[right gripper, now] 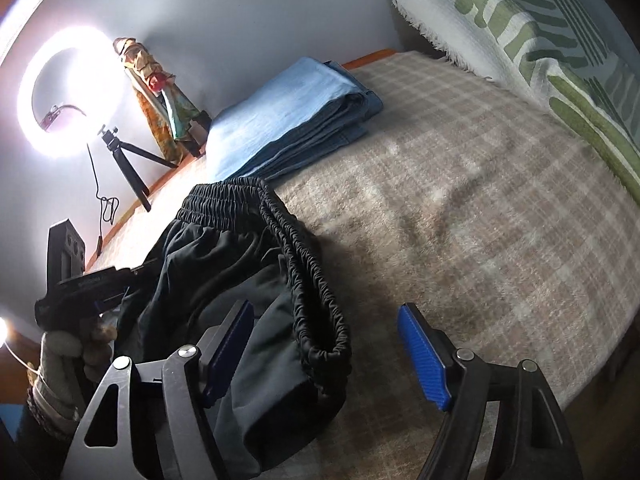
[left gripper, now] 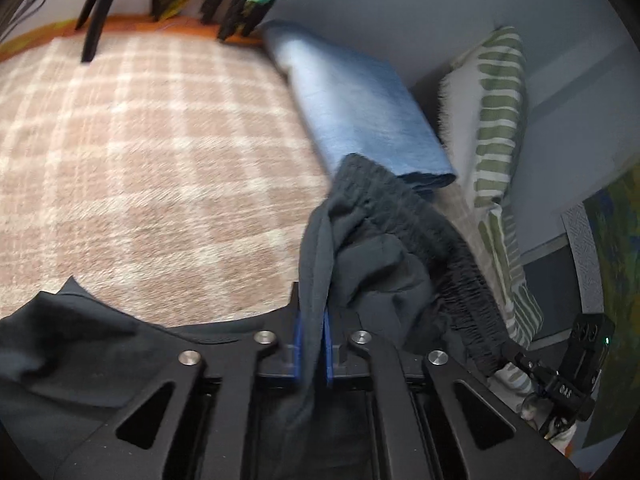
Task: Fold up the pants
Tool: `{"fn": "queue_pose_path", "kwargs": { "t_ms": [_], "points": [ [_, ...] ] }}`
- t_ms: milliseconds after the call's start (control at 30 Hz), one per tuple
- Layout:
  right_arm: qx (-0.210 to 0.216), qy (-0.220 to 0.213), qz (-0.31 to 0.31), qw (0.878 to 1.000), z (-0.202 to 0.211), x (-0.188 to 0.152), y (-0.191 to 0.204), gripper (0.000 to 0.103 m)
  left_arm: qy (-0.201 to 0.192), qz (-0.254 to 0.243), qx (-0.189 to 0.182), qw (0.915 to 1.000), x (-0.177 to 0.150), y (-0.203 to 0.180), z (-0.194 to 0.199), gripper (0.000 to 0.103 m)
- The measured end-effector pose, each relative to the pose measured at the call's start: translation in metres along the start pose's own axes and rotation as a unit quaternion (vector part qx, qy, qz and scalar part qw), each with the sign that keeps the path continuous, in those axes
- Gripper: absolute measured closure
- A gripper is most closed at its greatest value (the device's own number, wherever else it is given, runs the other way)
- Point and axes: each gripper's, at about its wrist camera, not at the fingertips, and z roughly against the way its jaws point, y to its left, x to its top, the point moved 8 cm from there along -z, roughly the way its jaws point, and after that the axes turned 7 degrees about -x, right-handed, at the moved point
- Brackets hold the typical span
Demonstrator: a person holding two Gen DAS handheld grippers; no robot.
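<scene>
Dark grey pants (left gripper: pixel 372 248) with a ruched elastic waistband (right gripper: pixel 304 264) lie bunched on the checked blanket (left gripper: pixel 152 152). My left gripper (left gripper: pixel 312 344) is shut on a fold of the pants fabric between its blue pads and lifts it. The left gripper also shows in the right wrist view (right gripper: pixel 108 284), at the pants' left side. My right gripper (right gripper: pixel 328 356) is open, its blue pads (right gripper: pixel 422 360) standing on either side of the waistband end, not touching it. The right gripper also shows in the left wrist view (left gripper: pixel 536 372), at the right end of the waistband.
A folded light blue garment (right gripper: pixel 288 116) lies beyond the pants near the wall. A green and white striped pillow (right gripper: pixel 560 52) lies along the blanket's edge. A lit ring light on a small tripod (right gripper: pixel 68 92) stands by the wall, with hanging clothes (right gripper: pixel 160 96) beside it.
</scene>
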Motion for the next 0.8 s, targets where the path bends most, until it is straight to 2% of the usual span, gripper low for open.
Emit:
{"fn": "queue_pose_path", "kwargs": {
  "t_ms": [100, 233, 400, 600, 700, 800],
  "points": [
    [-0.004, -0.009, -0.007, 1.000, 0.004, 0.004, -0.007, 0.026, -0.018, -0.024, -0.023, 0.9993, 0.000, -0.027, 0.009, 0.100],
    [0.010, -0.015, -0.052, 0.998, 0.007, 0.009, -0.024, 0.028, -0.014, -0.103, -0.059, 0.9928, -0.020, -0.091, 0.023, 0.100],
    [0.035, -0.027, -0.100, 0.994, 0.013, 0.018, -0.042, 0.028, 0.037, -0.211, -0.079, 0.9735, -0.076, -0.163, 0.001, 0.100],
    [0.058, -0.009, -0.091, 0.994, 0.008, 0.016, -0.044, 0.028, 0.120, -0.276, -0.054, 0.9522, -0.142, -0.176, -0.054, 0.100],
    [0.064, -0.008, -0.079, 0.995, 0.006, 0.014, -0.044, 0.028, 0.126, -0.302, -0.031, 0.9445, -0.157, -0.178, -0.070, 0.100],
    [0.099, -0.032, -0.075, 0.992, 0.020, 0.019, -0.037, 0.028, 0.120, -0.316, -0.022, 0.9409, -0.160, -0.185, -0.078, 0.100]
  ]
}}
